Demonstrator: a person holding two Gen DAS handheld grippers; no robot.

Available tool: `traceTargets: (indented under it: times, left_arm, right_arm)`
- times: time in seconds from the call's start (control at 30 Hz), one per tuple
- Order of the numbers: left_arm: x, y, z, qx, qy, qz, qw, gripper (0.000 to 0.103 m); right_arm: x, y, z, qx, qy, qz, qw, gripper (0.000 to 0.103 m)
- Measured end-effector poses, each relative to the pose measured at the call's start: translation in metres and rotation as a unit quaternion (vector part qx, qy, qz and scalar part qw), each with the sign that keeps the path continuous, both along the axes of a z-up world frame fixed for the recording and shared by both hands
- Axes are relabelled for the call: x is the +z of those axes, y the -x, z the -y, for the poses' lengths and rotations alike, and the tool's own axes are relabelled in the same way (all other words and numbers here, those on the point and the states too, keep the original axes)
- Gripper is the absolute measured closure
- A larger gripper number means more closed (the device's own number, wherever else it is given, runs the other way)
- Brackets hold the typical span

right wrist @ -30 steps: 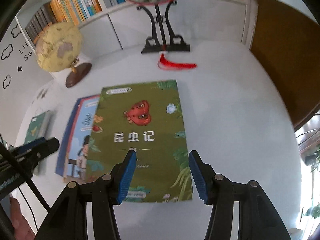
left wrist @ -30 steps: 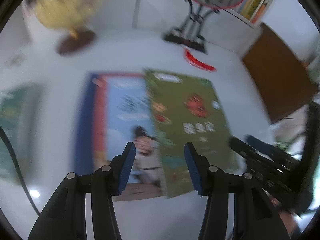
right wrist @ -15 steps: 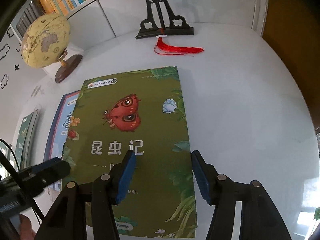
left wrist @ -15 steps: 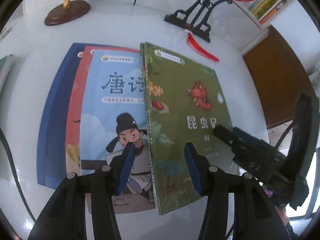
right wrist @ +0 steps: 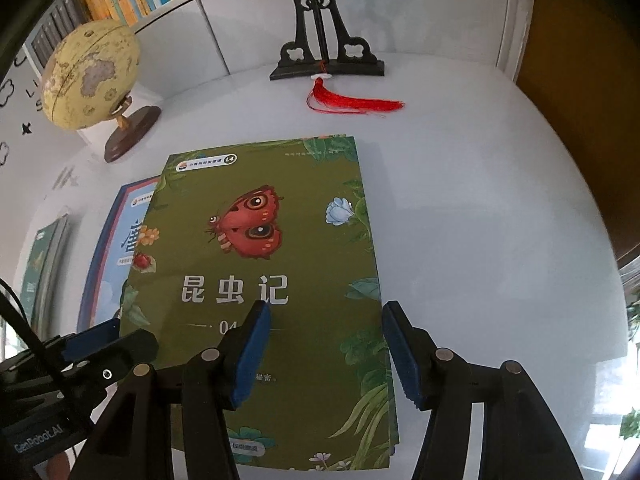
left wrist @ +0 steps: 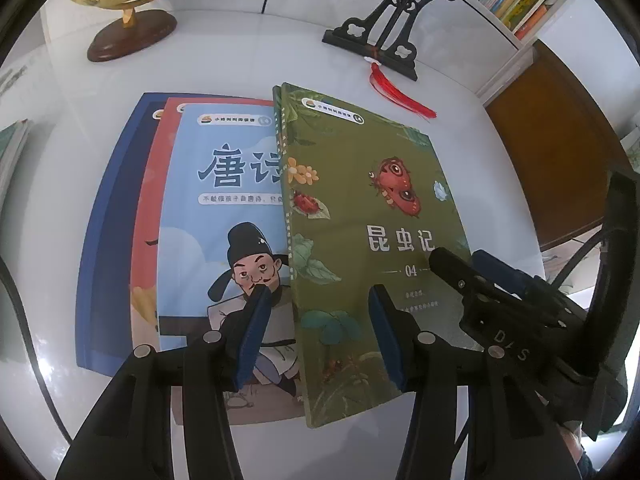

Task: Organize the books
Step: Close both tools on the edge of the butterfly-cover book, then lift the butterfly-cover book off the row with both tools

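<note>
Left wrist view: the glossy green book (left wrist: pixel 360 216) lies flat on the smooth white table (left wrist: pixel 460 128), overlapping a light blue book (left wrist: pixel 216 216), its long axis running away from the camera. The left gripper (left wrist: pixel 316 336) hangs spread, empty, over its spine.

Right wrist view: the right gripper (right wrist: pixel 324 354), jaws just widened, straddles the green book's (right wrist: pixel 260 248) right edge without pressing it.

Both grippers dropped closer over the books. Right gripper (right wrist: pixel 322 350) spread its jaws wider above the green insect book (right wrist: pixel 260 280), nothing clamped. Left gripper (left wrist: pixel 316 332) sank likewise.
</note>
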State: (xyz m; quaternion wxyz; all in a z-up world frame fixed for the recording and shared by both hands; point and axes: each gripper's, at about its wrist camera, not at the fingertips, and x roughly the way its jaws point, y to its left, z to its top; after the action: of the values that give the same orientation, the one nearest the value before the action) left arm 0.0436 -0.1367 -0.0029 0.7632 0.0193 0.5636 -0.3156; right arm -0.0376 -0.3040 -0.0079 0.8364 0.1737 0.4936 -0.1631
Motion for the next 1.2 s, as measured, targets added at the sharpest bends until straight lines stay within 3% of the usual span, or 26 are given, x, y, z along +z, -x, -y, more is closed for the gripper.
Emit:
traceTargets:
  times: [0.37, 0.7, 0.87, 0.97, 1.2]
  left_arm:
    - [0.0, 0.006, -0.003, -0.007, 0.011, -0.009, 0.9999, 0.055]
    - [0.003, -0.002, -0.018, 0.013, 0.007, -0.003, 0.9999, 0.055]
    - [0.01, 0.0, -0.027, 0.004, 0.003, 0.022, 0.9997, 0.038]
    - [0.013, 0.005, -0.04, -0.003, -0.006, 0.035, 0.9994, 0.038]
    - [0.002, 0.028, -0.083, -0.02, 0.005, -0.023, 0.9995, 0.038]
  right_arm:
    - [0.007, 0.0, -0.009, 0.018, 0.008, 0.013, 1.0, 0.046]
    - [0.001, -0.003, -0.014, 0.043, -0.043, 0.033, 0.998, 0.046]
    - [-0.003, -0.014, -0.021, 0.053, -0.067, 0.033, 0.996, 0.045]
    - [0.0, -0.015, -0.038, 0.076, -0.068, 0.035, 0.994, 0.045]
    - [0.0, 0.009, -0.063, 0.105, -0.099, 0.026, 0.989, 0.045]
